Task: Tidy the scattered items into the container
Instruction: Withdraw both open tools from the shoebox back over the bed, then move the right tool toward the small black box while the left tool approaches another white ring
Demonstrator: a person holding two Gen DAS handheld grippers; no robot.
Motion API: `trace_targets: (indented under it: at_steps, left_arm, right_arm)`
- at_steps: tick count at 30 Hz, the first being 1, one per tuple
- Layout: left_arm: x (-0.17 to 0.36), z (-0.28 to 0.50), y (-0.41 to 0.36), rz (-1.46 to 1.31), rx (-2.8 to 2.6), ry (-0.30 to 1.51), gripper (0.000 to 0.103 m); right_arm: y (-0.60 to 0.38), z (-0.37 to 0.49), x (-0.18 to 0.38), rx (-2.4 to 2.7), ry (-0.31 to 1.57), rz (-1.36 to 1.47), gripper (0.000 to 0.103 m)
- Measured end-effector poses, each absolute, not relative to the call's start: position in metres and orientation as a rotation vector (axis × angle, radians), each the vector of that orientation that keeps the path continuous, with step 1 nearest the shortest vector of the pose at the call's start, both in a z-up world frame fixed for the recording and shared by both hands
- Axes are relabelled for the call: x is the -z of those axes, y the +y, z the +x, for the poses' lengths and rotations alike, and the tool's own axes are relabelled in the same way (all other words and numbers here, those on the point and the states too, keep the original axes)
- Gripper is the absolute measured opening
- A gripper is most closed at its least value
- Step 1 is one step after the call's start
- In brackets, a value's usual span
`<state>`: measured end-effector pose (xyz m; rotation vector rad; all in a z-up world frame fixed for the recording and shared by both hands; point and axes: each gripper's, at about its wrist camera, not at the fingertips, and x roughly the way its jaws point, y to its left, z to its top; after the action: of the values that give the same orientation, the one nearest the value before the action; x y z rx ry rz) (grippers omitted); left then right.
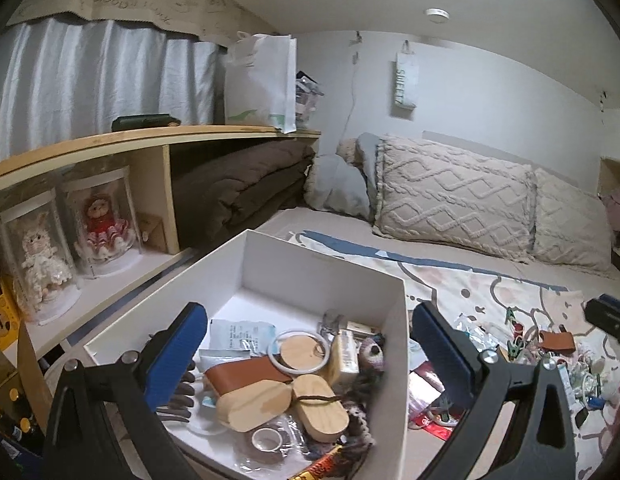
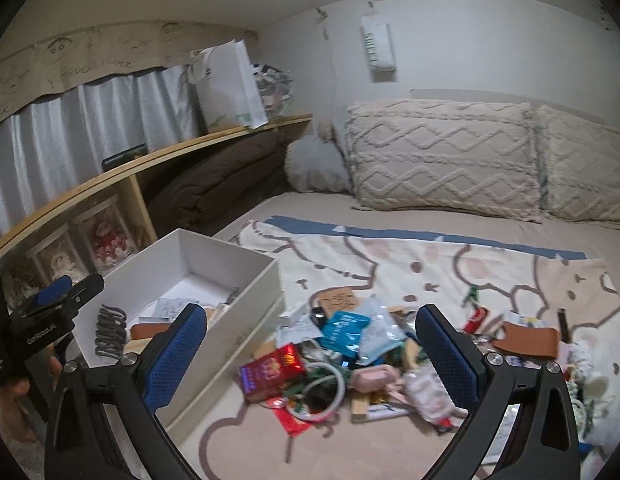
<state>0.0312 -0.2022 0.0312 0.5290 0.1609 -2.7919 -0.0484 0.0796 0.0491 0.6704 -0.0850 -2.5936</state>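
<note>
White box (image 1: 246, 276) sits under the wide-open left tool (image 1: 308, 340).

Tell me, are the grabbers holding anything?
No. The left gripper is open over the white box, and the right gripper is open above the pile.

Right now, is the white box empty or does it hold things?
It holds things: the white box has wooden pieces, a white ring and packets inside.

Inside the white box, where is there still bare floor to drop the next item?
The white box is bare at its far end, against the back wall. Its near half is crowded with the wooden blocks, brown leather case and white ring.
</note>
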Motion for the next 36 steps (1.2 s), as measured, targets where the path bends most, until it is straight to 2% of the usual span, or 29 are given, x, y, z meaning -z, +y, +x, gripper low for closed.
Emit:
trace_targets:
  at_steps: [9,29,36]
  left_arm:
    - [-0.034,0.025,-0.17,0.525,2.86,0.102,0.103]
    - [-0.013,-0.001,-0.096,0.557,3.07,0.164,0.103]
    - [-0.001,-0.004,-0.075,0.49,3.079,0.062,0.103]
  right_arm:
    - [0.132,-0.031,-0.05,2.712,-0.098,0.652,0.103]
    - [0.232,-0.011,-0.025,2.918,-0.256,0.622,0.103]
    - [0.252,-0.009,-0.018,2.92,-0.348,0.636,0.103]
